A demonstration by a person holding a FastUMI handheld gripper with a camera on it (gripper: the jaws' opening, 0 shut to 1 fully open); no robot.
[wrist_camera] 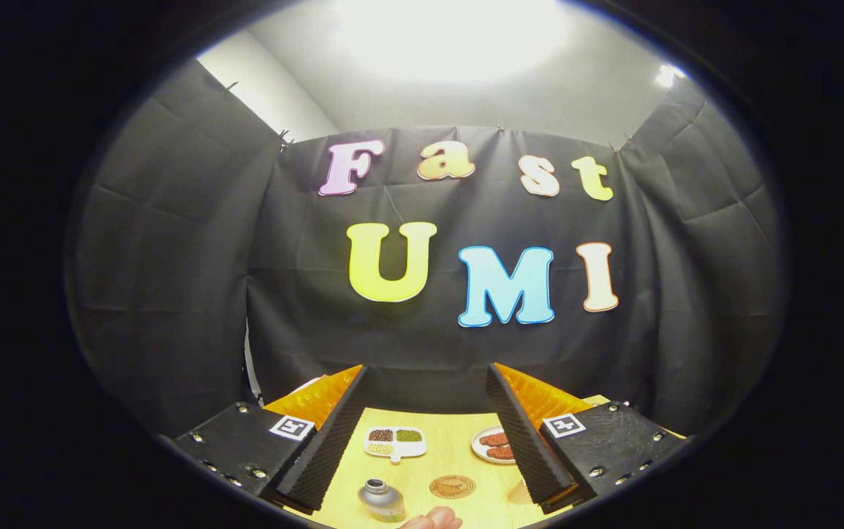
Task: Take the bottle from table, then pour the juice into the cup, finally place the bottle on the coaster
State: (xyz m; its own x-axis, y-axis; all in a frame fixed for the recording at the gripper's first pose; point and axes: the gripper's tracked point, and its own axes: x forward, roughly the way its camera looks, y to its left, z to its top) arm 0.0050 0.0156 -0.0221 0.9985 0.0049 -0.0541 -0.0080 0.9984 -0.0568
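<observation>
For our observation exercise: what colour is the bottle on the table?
Grey, metallic-looking bottle, in the gripper view, between the open jaws.

One claw is seen, its two fingers spread wide apart with nothing between them. On the tabletop one bottle is counted. One round coaster lies just right of the bottle. Two dishes are counted beyond the coaster: one divided dish with three fillings and one plate with reddish pieces. One hand is seen beside the bottle.
</observation>
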